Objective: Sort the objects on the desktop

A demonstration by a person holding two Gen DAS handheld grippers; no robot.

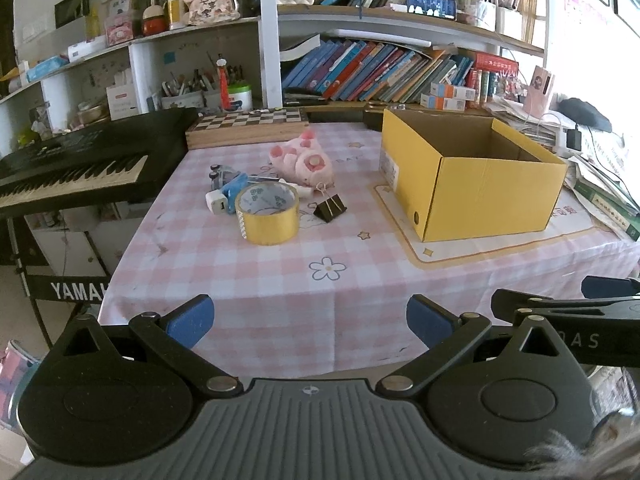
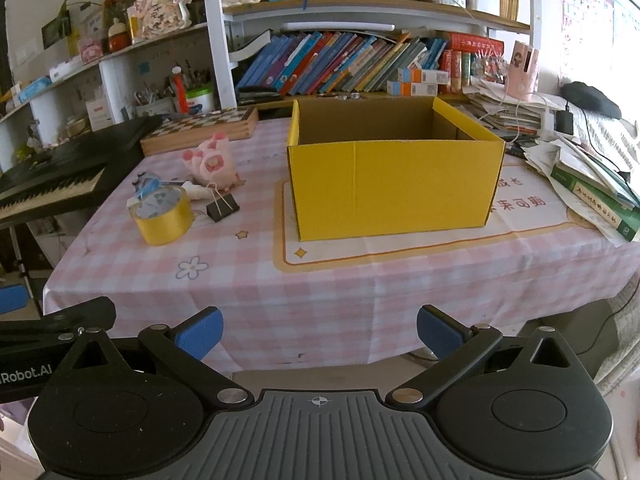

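An open yellow cardboard box [image 1: 472, 178] [image 2: 394, 188] stands on the pink checked tablecloth [image 1: 320, 288] [image 2: 320, 288]. Left of it lies a small cluster: a yellow tape roll [image 1: 267, 213] [image 2: 163, 216], a black binder clip [image 1: 330, 207] [image 2: 222, 207], a pink plush toy [image 1: 304, 160] [image 2: 210, 162], a white charger [image 1: 217, 202] and a blue item [image 1: 234, 186]. My left gripper [image 1: 310, 322] is open and empty before the table's front edge. My right gripper [image 2: 320, 330] is also open and empty, in front of the box.
A black Yamaha keyboard [image 1: 68, 166] [image 2: 52, 178] stands left of the table. A chessboard box [image 1: 248, 126] [image 2: 200, 128] lies at the back. Bookshelves [image 1: 380, 68] rise behind. Piled books and papers [image 2: 592, 184] and cables sit at the right.
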